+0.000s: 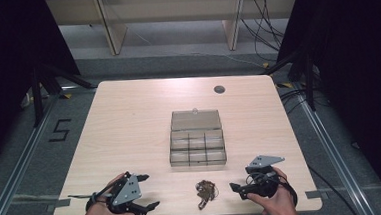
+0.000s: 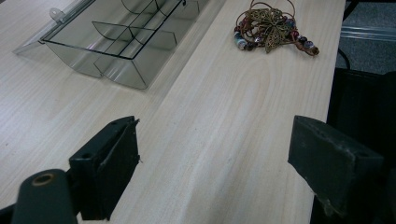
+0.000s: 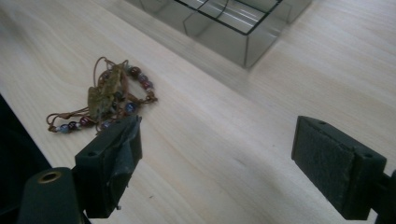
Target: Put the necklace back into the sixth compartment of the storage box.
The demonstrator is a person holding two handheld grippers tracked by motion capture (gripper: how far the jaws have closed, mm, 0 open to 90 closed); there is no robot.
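We had both grippers at the table's near edge, nothing started yet. Left gripper (image 1: 149,191) stood wide open and empty; right gripper (image 1: 234,189) the same. The beaded bracelet (image 1: 205,191) lay loose on the table (image 1: 129,121) between them, untouched. Farther back sat the clear compartment box (image 1: 197,144), lid open, compartments empty. Picking up and placing all remained, we judged.

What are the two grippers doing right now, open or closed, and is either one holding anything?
Left gripper: open, holding nothing.
Right gripper: open, holding nothing; the beaded bracelet lies on the table beside its jaws.
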